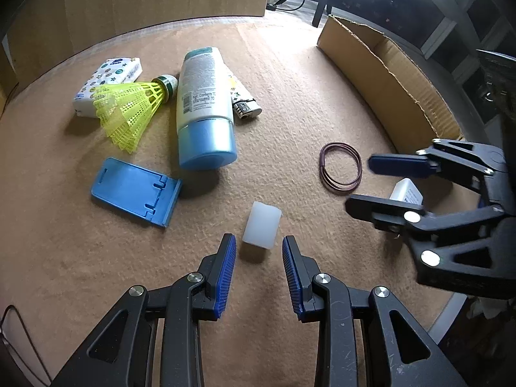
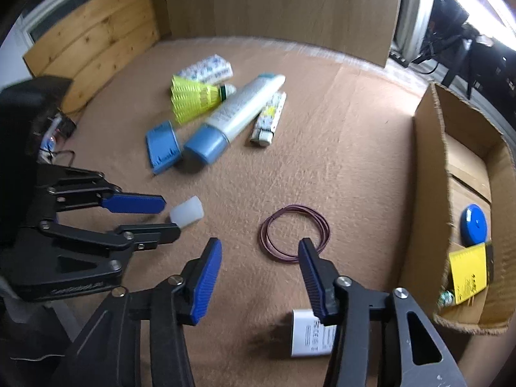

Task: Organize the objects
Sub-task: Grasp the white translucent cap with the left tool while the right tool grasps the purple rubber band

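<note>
Left gripper (image 1: pixel 259 246) is lined up low over the brown mat (image 1: pixel 290 96), fingers apart and holding nothing, with the white translucent cap (image 1: pixel 262 224) just ahead of the tips, centred between them but not yet inside. It looks like the cap is the pick here. To do it cleanly: slide forward until both blue pads flank the cap's sides, keep the tips just off the mat, then close gently, since it looks light and could skid or tip.

Right gripper (image 2: pixel 259 251) hangs with fingers spread wide, empty; the maroon rubber band (image 2: pixel 295 233) lies just past its tips, and a white labelled box (image 2: pixel 311 333) sits beneath its right finger. The cardboard box (image 2: pixel 429 161), off to the right of those fingers, seems the drop-off, already holding a blue disc (image 2: pixel 473 224) and a yellow card (image 2: pixel 468 272).
</note>
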{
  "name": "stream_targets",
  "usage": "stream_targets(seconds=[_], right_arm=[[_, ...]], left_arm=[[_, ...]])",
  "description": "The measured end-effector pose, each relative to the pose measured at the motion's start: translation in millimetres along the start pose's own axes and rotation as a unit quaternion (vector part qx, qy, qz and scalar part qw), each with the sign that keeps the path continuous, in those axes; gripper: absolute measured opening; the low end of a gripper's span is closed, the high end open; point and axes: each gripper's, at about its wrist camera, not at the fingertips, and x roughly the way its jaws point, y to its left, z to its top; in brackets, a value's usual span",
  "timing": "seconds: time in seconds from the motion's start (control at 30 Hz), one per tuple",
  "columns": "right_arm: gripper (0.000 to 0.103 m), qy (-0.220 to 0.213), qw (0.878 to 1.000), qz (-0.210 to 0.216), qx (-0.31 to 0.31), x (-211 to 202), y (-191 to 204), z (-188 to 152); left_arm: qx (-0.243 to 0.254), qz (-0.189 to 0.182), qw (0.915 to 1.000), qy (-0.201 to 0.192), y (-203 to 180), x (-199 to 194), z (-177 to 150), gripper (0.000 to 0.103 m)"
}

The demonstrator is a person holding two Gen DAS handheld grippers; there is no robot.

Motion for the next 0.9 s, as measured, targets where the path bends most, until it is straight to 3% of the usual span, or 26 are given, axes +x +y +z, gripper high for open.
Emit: stream_targets(seconds=[0.17,0.53,0.9], right_arm=[[0.034,0.029,1.000,-0.006,-0.006,19,-5,3],[0.027,0.047,0.997,-0.025,-0.050,33,5,9],[0.003,0.044,0.998,-0.021,-0.047,32,-3,9]], left_arm=[[0.009,0.001,1.0000,0.002,-3,5,0,0.032],[0.017,0.014,0.9998,0.001,-7,10,0,0.021],[0.001,-0.001,1.0000,-0.005,-2,9,5,0.006]])
